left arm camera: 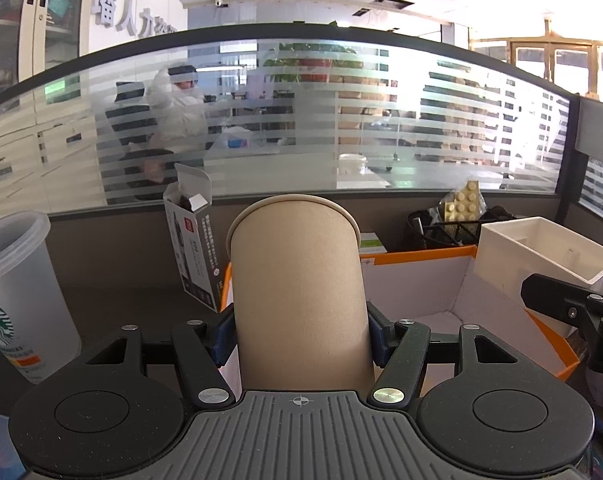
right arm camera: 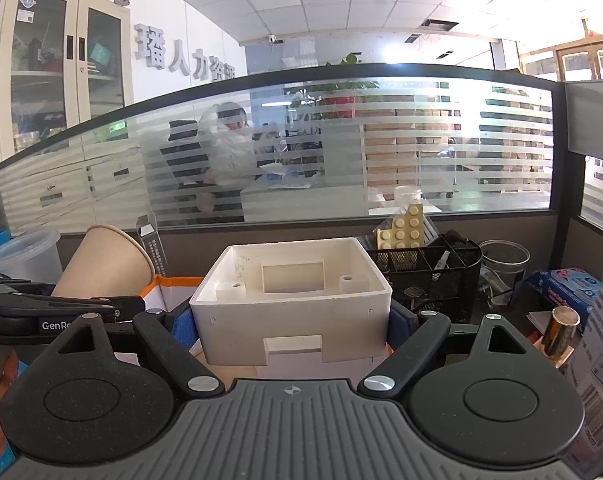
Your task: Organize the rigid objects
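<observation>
Your left gripper (left arm camera: pixel 301 336) had its jaws closed on the lower body of the brown paper cup (left arm camera: pixel 297 280), blue pads pressed to both sides, the cup upright with its rim leaning away from you. Your right gripper (right arm camera: pixel 291 320) had its jaws set wide and clamped on the white plastic box (right arm camera: pixel 289 284), open side up, pads against its left and right walls. Both things hung over the orange-edged tray (left arm camera: pixel 549 344), which sat on the table in front of the black mesh organizer (right arm camera: pixel 429 276) with the yellow brick plate (right arm camera: pixel 405 232) leaning out of it.

To place them well, you would have wanted to lower one at a time, because the two grippers were close together and could have knocked each other. Keeping the box level and settling it flat on the tray floor before releasing looked wise. The cup probably needed a light squeeze only; paper walls crush. The frosted tumbler (left arm camera: pixel 17 292) stood well to the left.
</observation>
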